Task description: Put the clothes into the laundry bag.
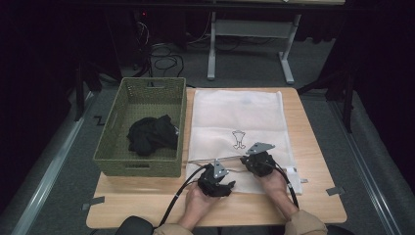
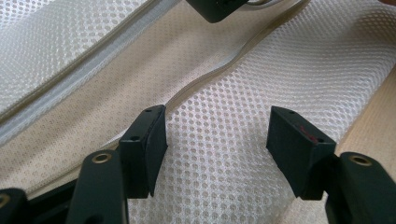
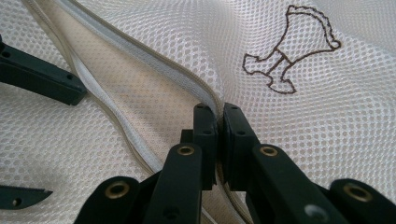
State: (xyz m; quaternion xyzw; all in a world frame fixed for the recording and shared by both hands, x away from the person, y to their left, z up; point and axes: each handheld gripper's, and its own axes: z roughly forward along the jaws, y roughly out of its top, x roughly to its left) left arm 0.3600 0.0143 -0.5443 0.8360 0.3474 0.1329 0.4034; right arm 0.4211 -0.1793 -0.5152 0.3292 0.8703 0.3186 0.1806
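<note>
Couldn't tell what the black bundle [image 1: 151,134] in the basket [image 1: 142,166] was; the laundry bag's [image 1: 235,122] near edge sat hidden behind the hands.

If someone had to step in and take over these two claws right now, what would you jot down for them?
Right claw: shut on the upper zipper edge of the white mesh laundry bag, lifting that edge a little.
Left claw: open, over the lower mesh layer beside the bag's opening, gripping nothing.
The bag lies flat on the wooden table, zipper unzipped along the near edge.
The black clothes sit in the green basket to the bag's left.
Done: bag unzipped, top edge pinched.
Left, probably: hold the mouth open and move the clothes from basket into bag.
</note>
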